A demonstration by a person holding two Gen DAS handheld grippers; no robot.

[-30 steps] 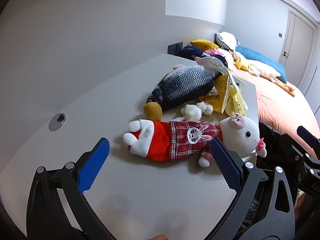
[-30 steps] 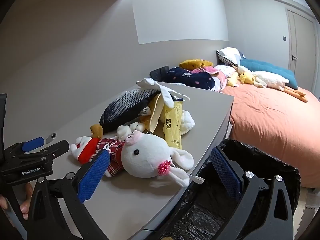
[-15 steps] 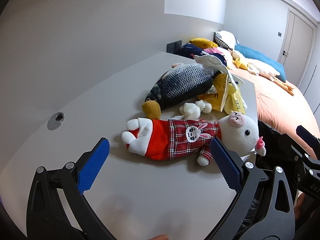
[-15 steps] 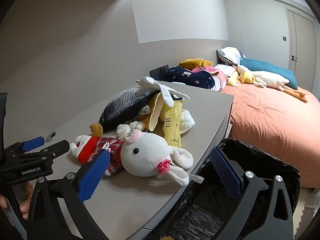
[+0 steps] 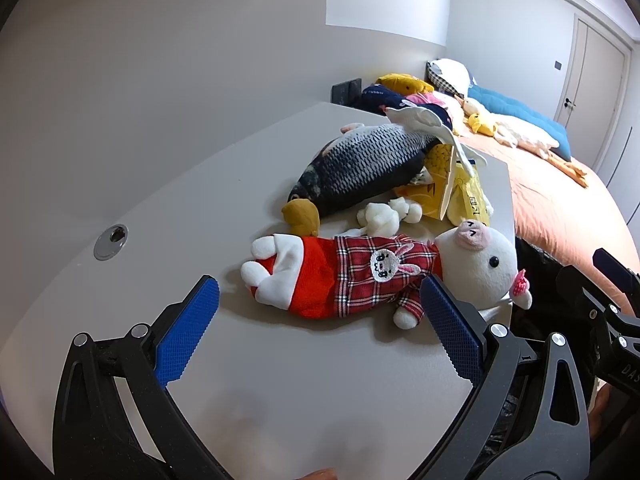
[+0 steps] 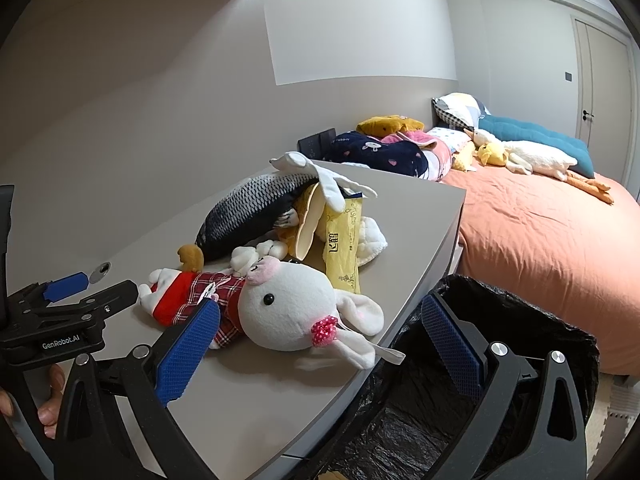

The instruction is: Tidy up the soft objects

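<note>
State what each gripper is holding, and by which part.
Nothing. The left gripper and right gripper are both open and empty; the rabbit plush lies free.

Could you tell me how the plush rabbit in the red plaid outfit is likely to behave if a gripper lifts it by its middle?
The plush rabbit lies limp and flat on the desk, so it would probably sag at both ends. Its head looks bulkier than the body, so that end may droop lower. The fabric should let the open left gripper hold it without slipping.

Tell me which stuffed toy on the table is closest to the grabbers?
The white bunny plush in the red plaid outfit. It lies right before the open left hand-held gripper, while the grey fish plush lies behind it, nearer the wall.
</note>
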